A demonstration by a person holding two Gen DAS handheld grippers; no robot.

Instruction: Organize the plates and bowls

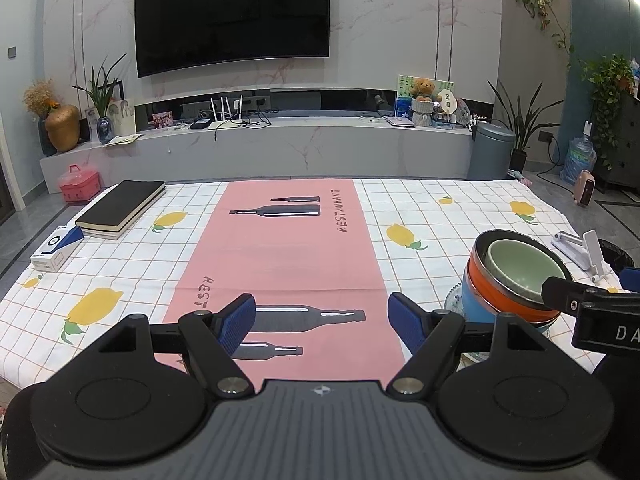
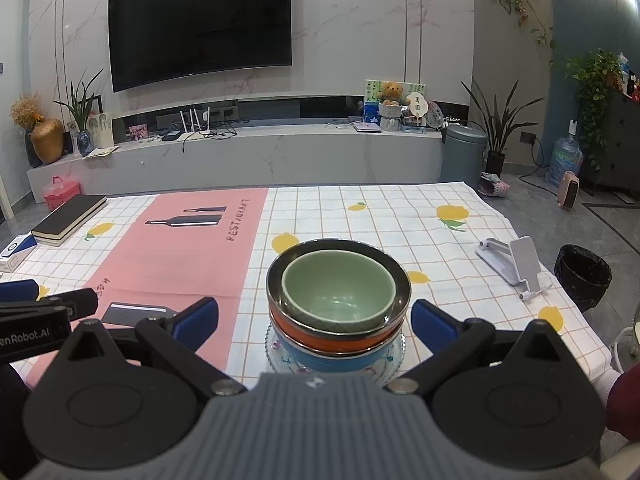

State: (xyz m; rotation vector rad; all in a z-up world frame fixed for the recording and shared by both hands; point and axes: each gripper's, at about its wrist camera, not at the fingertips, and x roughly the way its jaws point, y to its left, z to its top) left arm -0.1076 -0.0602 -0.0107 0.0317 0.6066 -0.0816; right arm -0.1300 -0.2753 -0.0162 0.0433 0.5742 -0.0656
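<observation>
A stack stands on the table's near right part: a green bowl point(image 2: 338, 296) sits inside an orange bowl point(image 2: 320, 334), on a blue bowl point(image 2: 332, 358), on a clear glass plate point(image 2: 394, 354). The same stack shows in the left wrist view, with the green bowl point(image 1: 524, 266) on top. My right gripper point(image 2: 314, 318) is open, its blue pads on either side of the stack, not touching it. My left gripper point(image 1: 322, 322) is open and empty over the pink table runner point(image 1: 288, 248), left of the stack.
Black books point(image 1: 120, 208) and a small white-blue box point(image 1: 56, 250) lie at the table's far left. A white folding phone stand point(image 2: 512, 264) sits at the right edge. A black waste bin point(image 2: 582, 276) stands on the floor beside the table.
</observation>
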